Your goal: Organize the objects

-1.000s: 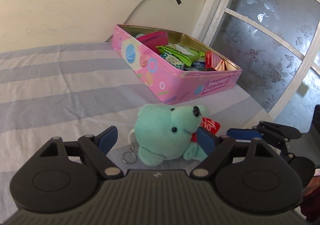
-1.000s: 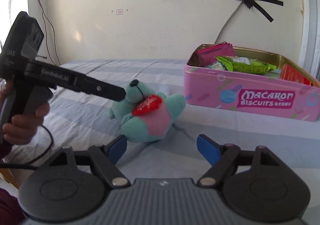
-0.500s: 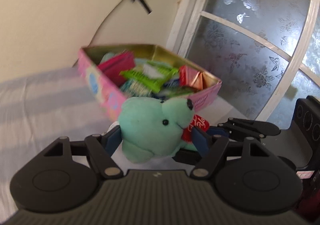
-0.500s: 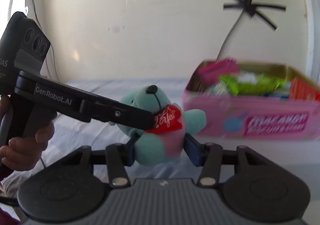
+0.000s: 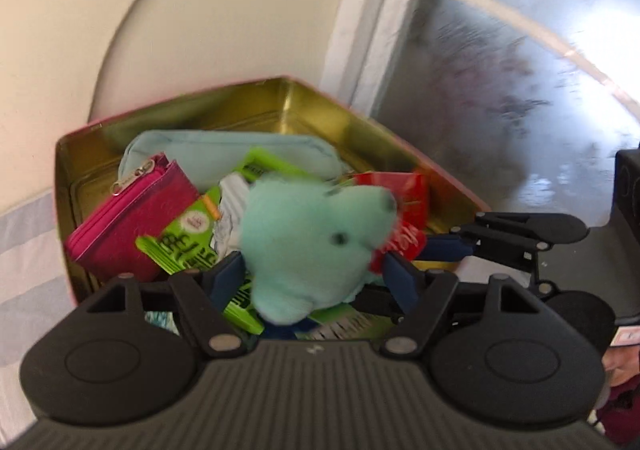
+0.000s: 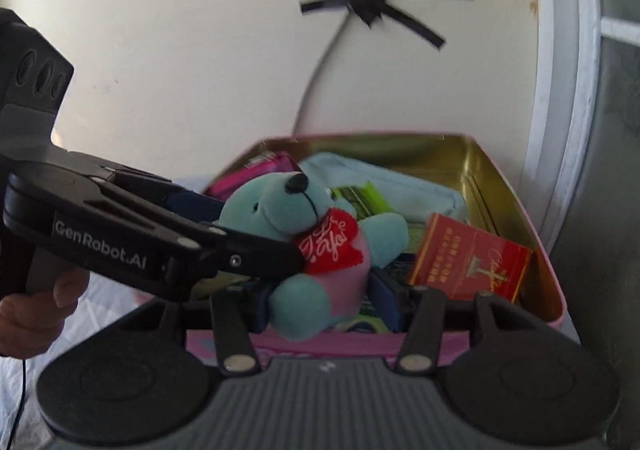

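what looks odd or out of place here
The teal plush bear is clamped by both grippers at once, left gripper and right gripper, over the crammed pink tin. Nothing spilled.

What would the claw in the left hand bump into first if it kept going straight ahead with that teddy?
Probably the things already lying in the pink tin: the left claw, shut on the green teddy, points down into it, toward the green snack packet and red box. Depth is unclear.

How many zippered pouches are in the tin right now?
2: a magenta pouch at the tin's left side, and a light blue pouch toward the back wall. Others may be hidden underneath.
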Demonstrator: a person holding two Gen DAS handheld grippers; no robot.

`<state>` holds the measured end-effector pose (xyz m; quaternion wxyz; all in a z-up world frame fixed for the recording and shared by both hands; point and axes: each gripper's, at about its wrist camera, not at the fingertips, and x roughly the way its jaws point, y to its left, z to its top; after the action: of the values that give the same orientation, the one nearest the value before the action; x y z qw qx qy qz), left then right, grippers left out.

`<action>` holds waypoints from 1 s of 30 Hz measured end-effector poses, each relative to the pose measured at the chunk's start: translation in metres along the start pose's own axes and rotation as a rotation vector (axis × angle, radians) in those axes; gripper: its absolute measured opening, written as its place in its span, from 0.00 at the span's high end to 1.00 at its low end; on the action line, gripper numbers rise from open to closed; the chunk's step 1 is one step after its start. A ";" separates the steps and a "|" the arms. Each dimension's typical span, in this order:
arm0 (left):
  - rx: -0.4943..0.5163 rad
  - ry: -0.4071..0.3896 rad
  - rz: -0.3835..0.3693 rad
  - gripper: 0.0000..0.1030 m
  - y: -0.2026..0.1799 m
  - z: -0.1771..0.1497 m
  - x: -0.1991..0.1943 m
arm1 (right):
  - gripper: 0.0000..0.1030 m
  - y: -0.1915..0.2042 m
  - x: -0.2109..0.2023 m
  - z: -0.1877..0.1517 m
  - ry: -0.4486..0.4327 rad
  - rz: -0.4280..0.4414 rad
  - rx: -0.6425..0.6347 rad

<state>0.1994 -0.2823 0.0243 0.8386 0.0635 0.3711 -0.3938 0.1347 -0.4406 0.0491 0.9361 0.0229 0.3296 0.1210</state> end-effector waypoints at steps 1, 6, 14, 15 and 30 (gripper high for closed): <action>0.024 -0.014 0.028 0.25 -0.002 0.002 0.006 | 0.53 -0.006 0.010 0.002 0.020 0.000 0.008; 0.051 -0.041 0.120 0.21 -0.004 0.014 0.017 | 0.54 -0.017 0.043 0.005 -0.009 -0.059 0.012; 0.003 -0.099 0.124 0.16 -0.005 -0.004 -0.016 | 0.27 -0.005 0.021 -0.017 -0.149 -0.124 0.016; -0.004 -0.105 0.126 0.16 -0.005 -0.008 -0.022 | 0.27 -0.003 0.014 -0.021 -0.165 -0.136 0.010; 0.001 -0.190 0.255 0.16 -0.025 -0.082 -0.106 | 0.26 0.016 -0.082 -0.085 -0.333 -0.123 0.355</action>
<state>0.0907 -0.2014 0.0413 0.9130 0.0732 0.2789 -0.2887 0.0165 -0.4475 0.0344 0.9644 0.1862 0.1876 -0.0013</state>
